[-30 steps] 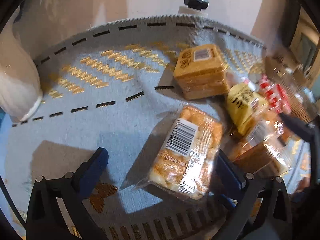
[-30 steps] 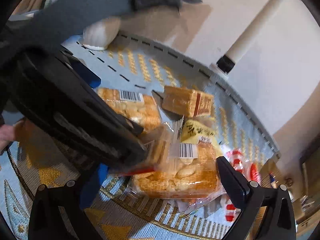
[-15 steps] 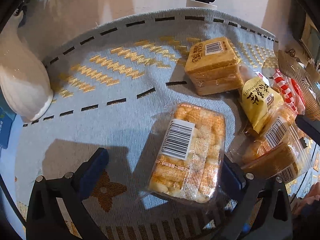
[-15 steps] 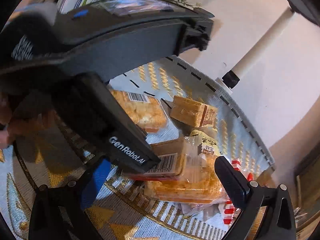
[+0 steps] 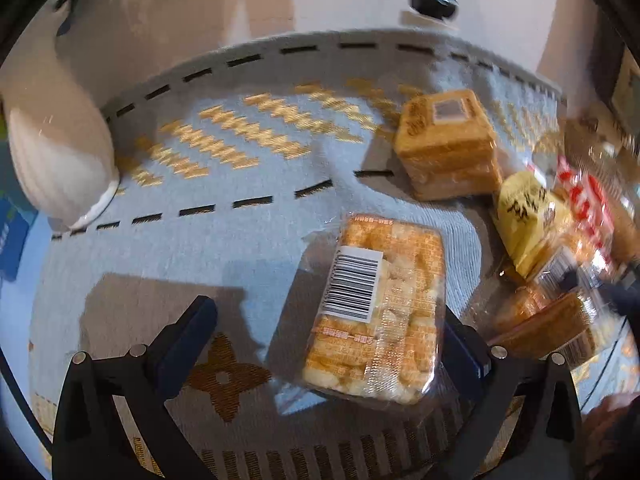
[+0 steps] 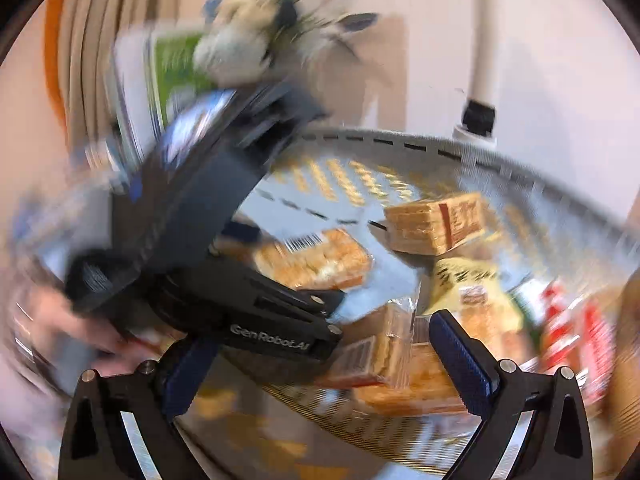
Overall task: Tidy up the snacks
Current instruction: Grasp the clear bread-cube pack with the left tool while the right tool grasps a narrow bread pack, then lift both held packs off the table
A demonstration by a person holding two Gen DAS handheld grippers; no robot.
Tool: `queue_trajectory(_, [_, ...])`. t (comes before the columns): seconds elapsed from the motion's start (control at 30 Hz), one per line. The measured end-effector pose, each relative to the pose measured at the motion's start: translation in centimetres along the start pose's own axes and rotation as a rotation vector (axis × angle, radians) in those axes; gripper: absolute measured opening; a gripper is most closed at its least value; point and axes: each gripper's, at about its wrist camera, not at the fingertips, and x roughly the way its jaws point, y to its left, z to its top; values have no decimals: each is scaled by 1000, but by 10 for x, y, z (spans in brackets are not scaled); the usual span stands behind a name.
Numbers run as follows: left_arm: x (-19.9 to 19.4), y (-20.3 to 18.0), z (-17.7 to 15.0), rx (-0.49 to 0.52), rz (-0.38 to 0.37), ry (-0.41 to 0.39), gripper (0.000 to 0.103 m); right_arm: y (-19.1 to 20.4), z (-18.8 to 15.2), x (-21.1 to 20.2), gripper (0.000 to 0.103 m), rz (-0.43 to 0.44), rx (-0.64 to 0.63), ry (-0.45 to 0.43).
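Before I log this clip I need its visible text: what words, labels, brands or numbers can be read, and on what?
"GenRobot.AI": white lettering on the black left gripper body, right wrist view.
Barcode label on the rice-cracker pack: bars clear, digits too small.
Orange print on that pack: too small.
Black characters on the yellow packet: blurred.
Label and side print on the sandwich-biscuit pack: blurred.
Red-and-white packet: blurred.

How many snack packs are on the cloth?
5 at least: barcoded pack nearest the left camera, square pack behind it, yellow pack, red-striped pack and brown pack heaped right; blur may hide more.
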Motion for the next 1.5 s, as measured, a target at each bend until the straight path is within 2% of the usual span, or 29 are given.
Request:
queue_trajectory(0.13, [-4,9,-2,-32,-20,-14,102,6,3,0,86,-14,0,3])
queue_trajectory(0.23, [-4,9,-3,-27,-17,-12,101,-1,1,0,76,28,41,-1])
queue_trajectory(0.27, [-4,8,-3,-27,-16,-14,99,-4,0,4,49,38,50,19])
queue_trajectory(0.3, [-8,8,-5,-24,-24,-24,83,-5,-1,9,34,33,66,43])
queue_trajectory(0.33, [-11,9,-5,-18,-38,-40,55,-13,-2,13,27,38,93,50])
queue_trajectory(0.37, [-14,7,-6,-9,-65,-53,44,-20,-3,13,23,90,135,48])
queue_trajectory(0.43, [-14,9,-6,-8,-70,-53,43,-27,-6,11,21,111,182,43])
queue_trajectory(0.5, [-15,8,-7,-1,-62,-57,43,-34,-8,8,12,124,223,23])
queue_trajectory(0.6, [-15,7,-5,-5,-60,-59,43,-46,-10,8,12,174,288,15])
queue_trajectory(0.9, [-17,16,-7,-42,-53,-63,43,-59,-17,0,12,227,362,-16])
queue_trajectory(1.37, [-24,21,-12,-67,-8,-67,43,-60,-19,2,12,250,371,-1])
queue_trajectory(1.5, [-24,21,-11,-74,-16,-69,43,-61,-19,2,11,249,371,0])
